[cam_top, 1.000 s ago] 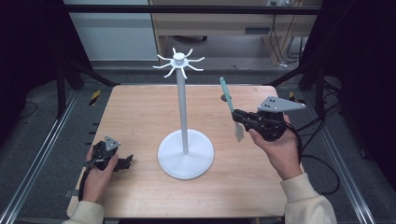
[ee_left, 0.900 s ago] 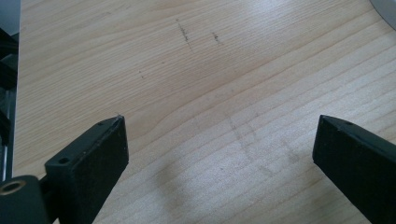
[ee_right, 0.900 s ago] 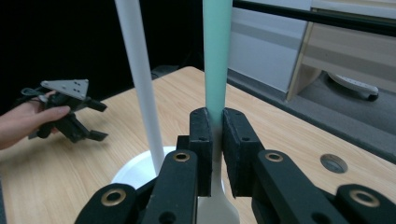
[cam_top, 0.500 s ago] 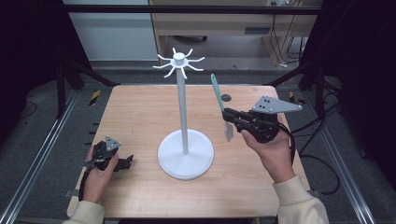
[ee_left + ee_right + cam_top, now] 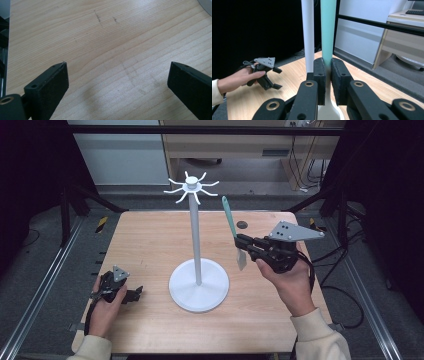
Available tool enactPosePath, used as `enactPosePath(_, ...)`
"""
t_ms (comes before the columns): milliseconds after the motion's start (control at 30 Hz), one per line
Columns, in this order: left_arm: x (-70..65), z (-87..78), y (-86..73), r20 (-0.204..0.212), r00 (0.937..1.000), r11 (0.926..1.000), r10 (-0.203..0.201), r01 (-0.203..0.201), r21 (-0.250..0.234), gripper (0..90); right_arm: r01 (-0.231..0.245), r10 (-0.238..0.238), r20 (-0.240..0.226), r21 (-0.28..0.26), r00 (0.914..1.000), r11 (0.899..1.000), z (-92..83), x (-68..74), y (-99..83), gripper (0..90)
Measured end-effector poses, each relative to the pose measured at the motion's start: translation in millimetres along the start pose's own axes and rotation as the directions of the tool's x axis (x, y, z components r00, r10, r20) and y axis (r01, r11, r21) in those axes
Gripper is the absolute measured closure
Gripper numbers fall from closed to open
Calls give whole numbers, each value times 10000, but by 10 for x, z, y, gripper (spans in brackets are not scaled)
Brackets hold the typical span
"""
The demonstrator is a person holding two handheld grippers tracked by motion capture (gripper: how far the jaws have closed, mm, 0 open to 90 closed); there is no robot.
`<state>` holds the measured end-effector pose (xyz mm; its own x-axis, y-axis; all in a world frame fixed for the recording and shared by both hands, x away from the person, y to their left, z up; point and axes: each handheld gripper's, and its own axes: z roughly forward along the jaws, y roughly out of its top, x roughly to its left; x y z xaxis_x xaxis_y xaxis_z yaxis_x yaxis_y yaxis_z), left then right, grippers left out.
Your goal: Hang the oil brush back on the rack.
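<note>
A white utensil stand [image 5: 195, 237] with a round base and curved hooks at its top rises from the middle of the wooden table [image 5: 150, 245]. My right gripper [image 5: 241, 241] is shut on a spatula [image 5: 231, 224] with a teal handle and a pale blade, held upright in the air just right of the pole. In the right gripper view the teal handle [image 5: 328, 30] rises between the jaws beside the white pole [image 5: 308, 35]. My left gripper [image 5: 134, 294] rests open on the table at the front left, with bare wood between its jaws in the left gripper view.
A dark round spot [image 5: 242, 225] marks the table's far right part. Metal rails [image 5: 45, 285] run along both sides of the table. Desks and cables stand beyond the far edge.
My right gripper has carried the spatula leftward, closer to the stand's pole, and turned it more upright. The left gripper has stayed put.
</note>
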<state>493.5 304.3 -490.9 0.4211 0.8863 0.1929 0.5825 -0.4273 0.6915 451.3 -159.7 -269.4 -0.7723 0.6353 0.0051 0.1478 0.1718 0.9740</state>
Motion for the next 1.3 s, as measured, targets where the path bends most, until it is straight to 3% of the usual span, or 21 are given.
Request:
enactPosePath(733,1,0,-1,17,10000,10000,3,-3,8,30,145,-151,-196,-317,9997,9994,11,55,138,824)
enactPosePath(1300,4,-1,-1,20,10000,10000,3,-3,-1,31,313,-316,-227,-102,9992,9995,65,79,165,824)
